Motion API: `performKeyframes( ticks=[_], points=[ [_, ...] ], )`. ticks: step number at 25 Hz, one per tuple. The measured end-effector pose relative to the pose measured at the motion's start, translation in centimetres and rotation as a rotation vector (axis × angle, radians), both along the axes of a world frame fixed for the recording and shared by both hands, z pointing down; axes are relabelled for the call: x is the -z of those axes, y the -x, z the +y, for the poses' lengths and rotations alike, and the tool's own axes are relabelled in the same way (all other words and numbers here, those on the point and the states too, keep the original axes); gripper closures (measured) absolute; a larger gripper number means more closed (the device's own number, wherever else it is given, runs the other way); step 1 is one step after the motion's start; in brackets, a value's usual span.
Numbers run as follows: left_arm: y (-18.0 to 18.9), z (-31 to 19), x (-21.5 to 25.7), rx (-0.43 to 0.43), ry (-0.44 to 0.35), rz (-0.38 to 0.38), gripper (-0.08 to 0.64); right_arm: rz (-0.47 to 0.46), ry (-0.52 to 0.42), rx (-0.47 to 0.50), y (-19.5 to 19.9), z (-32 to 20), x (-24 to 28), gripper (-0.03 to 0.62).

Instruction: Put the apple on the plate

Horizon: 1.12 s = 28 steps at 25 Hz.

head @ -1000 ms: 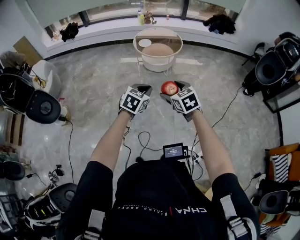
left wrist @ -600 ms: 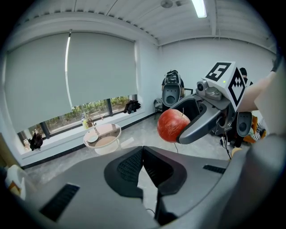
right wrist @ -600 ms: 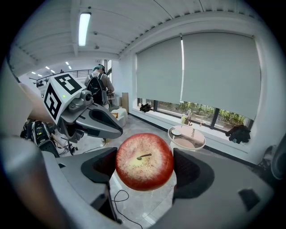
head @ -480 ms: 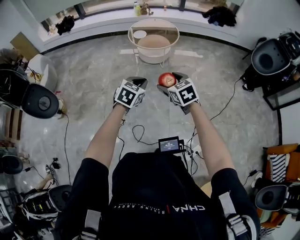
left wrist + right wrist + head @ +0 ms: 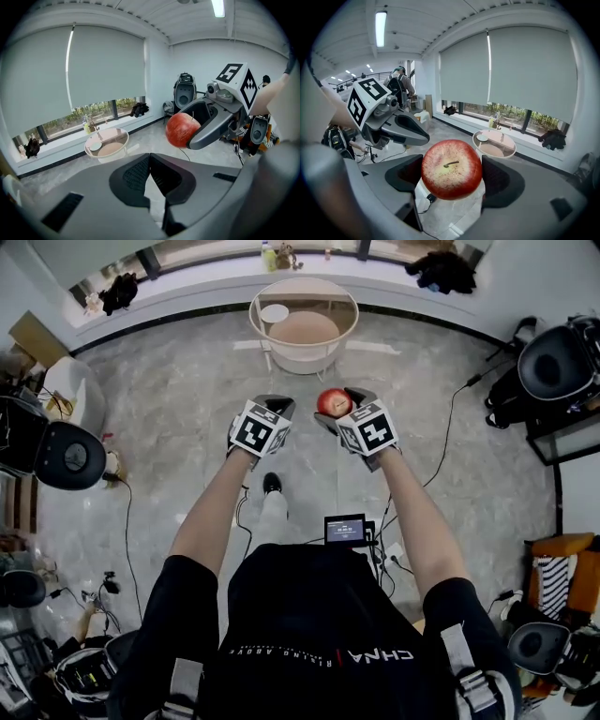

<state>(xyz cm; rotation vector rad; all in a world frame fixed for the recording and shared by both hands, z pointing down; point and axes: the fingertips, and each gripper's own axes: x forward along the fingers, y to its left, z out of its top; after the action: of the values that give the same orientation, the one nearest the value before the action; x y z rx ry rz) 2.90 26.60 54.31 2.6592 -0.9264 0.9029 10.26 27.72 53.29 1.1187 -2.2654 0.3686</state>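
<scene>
A red apple (image 5: 334,402) sits clamped between the jaws of my right gripper (image 5: 338,400), held in the air at chest height; in the right gripper view the apple (image 5: 451,168) fills the gap, stem towards the camera. My left gripper (image 5: 280,408) hangs beside it, shut and empty, its pads (image 5: 136,174) meeting at the tips. A small white plate (image 5: 275,312) lies on the left part of a round glass table (image 5: 322,294) some way ahead across the floor. The plate (image 5: 483,138) also shows small in the right gripper view.
Grey marble floor lies between me and the table. Black round chairs (image 5: 64,454) stand at left and more chairs (image 5: 558,357) at right. Cables (image 5: 441,446) trail over the floor. A window ledge (image 5: 216,273) with bottles and dark clothes runs behind the table.
The view has moved forward: the table sits slightly nearer and a foot now shows below the grippers. Both grippers keep their pose, and the apple stays held.
</scene>
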Motion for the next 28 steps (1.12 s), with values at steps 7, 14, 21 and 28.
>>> performKeyframes(
  ticks=[7, 14, 21, 28],
  points=[
    [3.8, -16.0, -0.9, -0.044, 0.039, 0.008, 0.543, 0.012, 0.026, -0.063, 2.7, -15.9, 0.0, 0.169],
    [7.4, -31.5, -0.7, -0.066, 0.059, 0.020, 0.543, -0.010, 0.043, -0.124, 5.8, -30.6, 0.2, 0.169],
    [8.2, -39.6, -2.5, -0.055, 0.079, 0.027, 0.543, -0.002, 0.075, -0.098, 7.0, -39.2, -2.0, 0.169],
    [8.7, -50.1, -4.2, -0.012, 0.105, 0.010, 0.543, -0.013, 0.096, -0.030, 8.1, -50.4, -3.8, 0.169]
  ],
)
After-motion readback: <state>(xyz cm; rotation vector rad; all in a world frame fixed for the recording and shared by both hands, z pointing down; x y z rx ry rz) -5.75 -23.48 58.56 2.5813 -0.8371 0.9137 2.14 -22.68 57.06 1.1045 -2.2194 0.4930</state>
